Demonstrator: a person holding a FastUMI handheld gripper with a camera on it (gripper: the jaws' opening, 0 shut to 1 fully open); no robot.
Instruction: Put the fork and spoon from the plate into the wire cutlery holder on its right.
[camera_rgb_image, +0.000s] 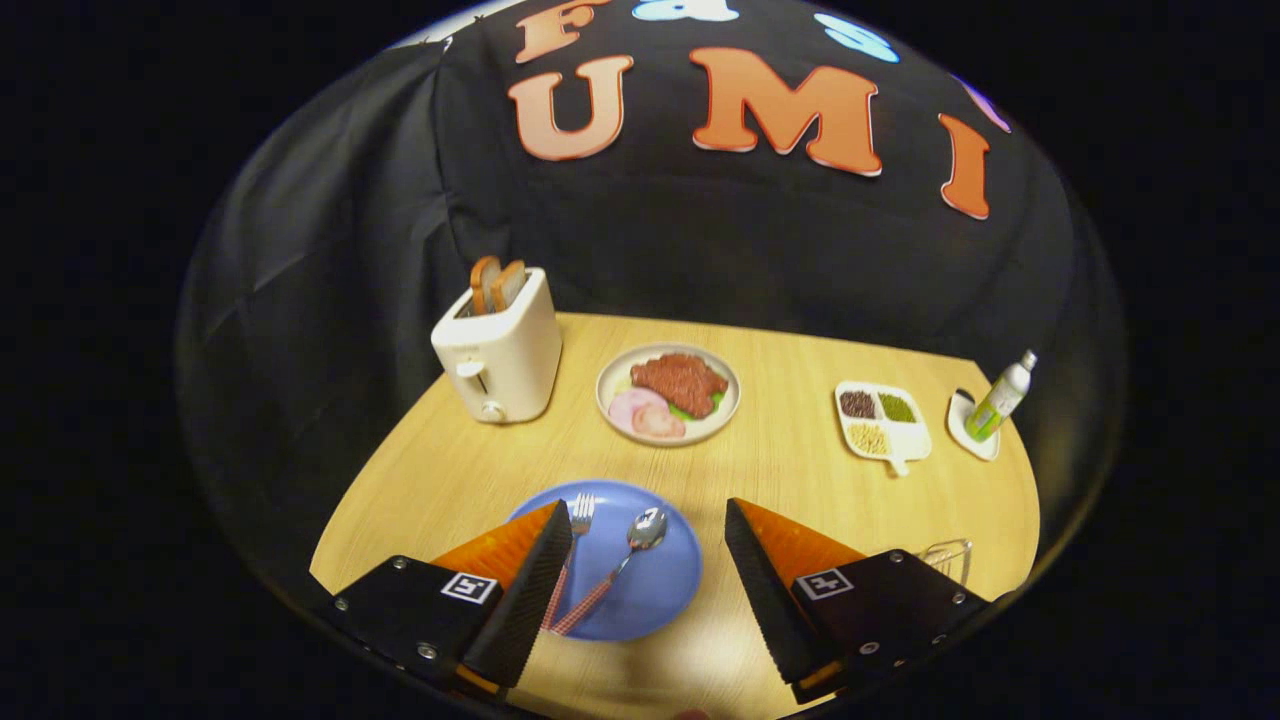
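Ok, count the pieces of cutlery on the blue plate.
2. The fork lies on the blue plate beside one finger; the spoon lies next to it, between the open gripper fingers.

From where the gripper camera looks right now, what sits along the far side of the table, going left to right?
Toaster with bread in it → plate of food → divided snack tray → green bottle. Nearer, the open gripper hovers over the blue plate.

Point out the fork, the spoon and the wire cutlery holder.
fork (581, 511): gripper view, on its tines.
spoon (647, 527): gripper view, on its bowl.
wire cutlery holder (950, 556): gripper view, on its rim.
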